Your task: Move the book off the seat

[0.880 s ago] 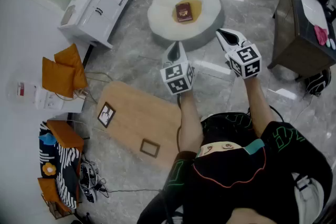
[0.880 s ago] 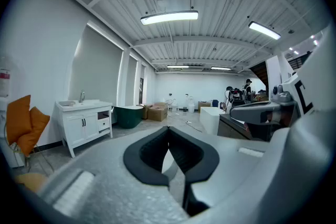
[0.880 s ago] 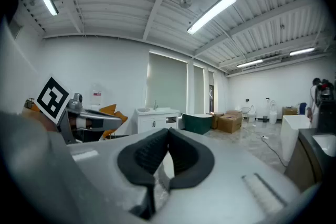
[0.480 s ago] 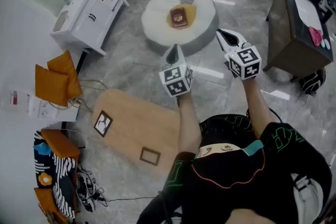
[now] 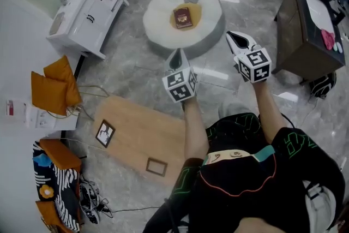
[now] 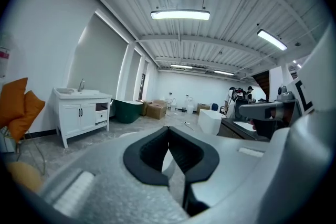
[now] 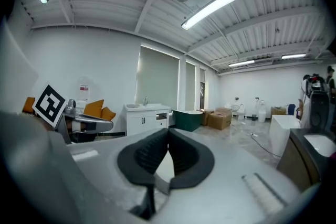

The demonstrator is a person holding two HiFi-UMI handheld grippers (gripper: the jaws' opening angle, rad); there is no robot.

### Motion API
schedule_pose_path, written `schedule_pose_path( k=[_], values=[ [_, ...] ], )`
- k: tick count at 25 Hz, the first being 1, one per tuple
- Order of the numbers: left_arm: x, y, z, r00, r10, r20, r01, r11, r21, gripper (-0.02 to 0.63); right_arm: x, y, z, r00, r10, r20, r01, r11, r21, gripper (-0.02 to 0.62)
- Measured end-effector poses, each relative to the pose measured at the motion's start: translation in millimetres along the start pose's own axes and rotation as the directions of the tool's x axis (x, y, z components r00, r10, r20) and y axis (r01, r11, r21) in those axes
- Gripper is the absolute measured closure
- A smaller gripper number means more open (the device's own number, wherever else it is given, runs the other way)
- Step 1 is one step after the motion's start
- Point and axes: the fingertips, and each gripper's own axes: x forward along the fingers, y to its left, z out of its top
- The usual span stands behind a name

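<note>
Presently: book (image 5: 183, 17) on seat (image 5: 158, 22), grippers empty.
Book lay centred on the round white seat; left gripper (image 5: 176, 55) and right gripper (image 5: 235, 37) hung short of it, jaws pressed together.

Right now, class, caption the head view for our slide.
Left gripper and right gripper, both shut, point toward a red book lying on a round white seat.

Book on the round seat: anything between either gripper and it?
Nothing visible. The book lies uncovered on top of the seat, and only bare floor separates the seat from the left gripper and right gripper, both shut and empty. The white cabinet and dark table stand off to the sides.
</note>
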Motion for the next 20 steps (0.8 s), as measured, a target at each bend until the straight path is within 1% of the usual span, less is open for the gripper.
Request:
schedule_pose_path(
  k=[4, 8, 13, 15, 18, 20],
  values=[
    [29, 7, -4, 1.000, 0.003, -0.015, -0.003, 1.000, -0.021, 0.595, 21, -18, -4, 1.000, -0.003, -0.025, 0.003, 1.000, 0.002, 0.592],
    [63, 8, -21, 0.997, -0.008, -0.078, 0.004, 0.999, -0.042, 0.595, 49, -38, -18, 0.997, -0.002, -0.074, 0.004, 0.999, 0.034, 0.592],
    [113, 33, -44, 0.988, 0.003, -0.155, -0.015, 0.997, -0.074, 0.595, 113, -49, -41, 0.991, 0.034, -0.128, -0.025, 0.997, 0.071, 0.592],
    [131, 45, -45, 0.985, 0.017, -0.172, -0.031, 0.996, -0.078, 0.595, 140, -52, -45, 0.988, 0.061, -0.144, -0.051, 0.996, 0.075, 0.592],
    [160, 61, -43, 0.979, 0.029, -0.203, -0.046, 0.995, -0.083, 0.595, 176, -63, -47, 0.984, 0.074, -0.164, -0.058, 0.993, 0.103, 0.592],
    [180, 71, -37, 0.980, 0.043, -0.195, -0.064, 0.993, -0.101, 0.595, 200, -72, -43, 0.981, 0.085, -0.175, -0.069, 0.993, 0.095, 0.592]
  ],
)
